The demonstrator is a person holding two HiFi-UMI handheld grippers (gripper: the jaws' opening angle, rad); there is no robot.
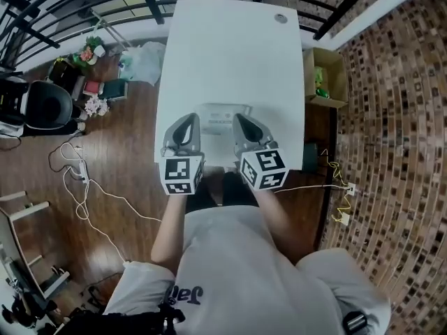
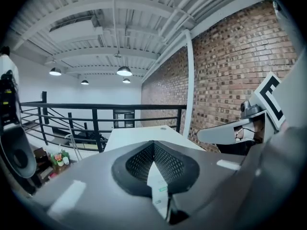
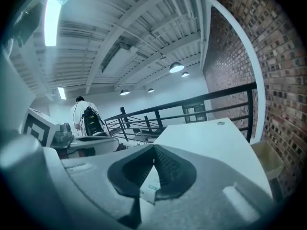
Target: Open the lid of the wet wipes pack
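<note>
The wet wipes pack (image 1: 222, 116), white with pale print, lies flat near the front edge of the white table (image 1: 230, 54), its lid down. My left gripper (image 1: 190, 118) sits just left of the pack and my right gripper (image 1: 239, 118) just right of it, both pointing away from me over the table edge. In the left gripper view the jaws (image 2: 153, 143) meet at their tips, with a strip of the pack (image 2: 157, 186) showing below them. The right gripper's jaws (image 3: 154, 147) also meet, above a sliver of the pack (image 3: 150, 183). Neither gripper holds anything.
A small round disc (image 1: 281, 18) lies at the table's far right corner. A cardboard box (image 1: 325, 75) stands on the floor at the right by the brick wall. Black railing (image 1: 84, 5) runs behind the table. Cables (image 1: 80, 187) and clutter lie on the floor at left.
</note>
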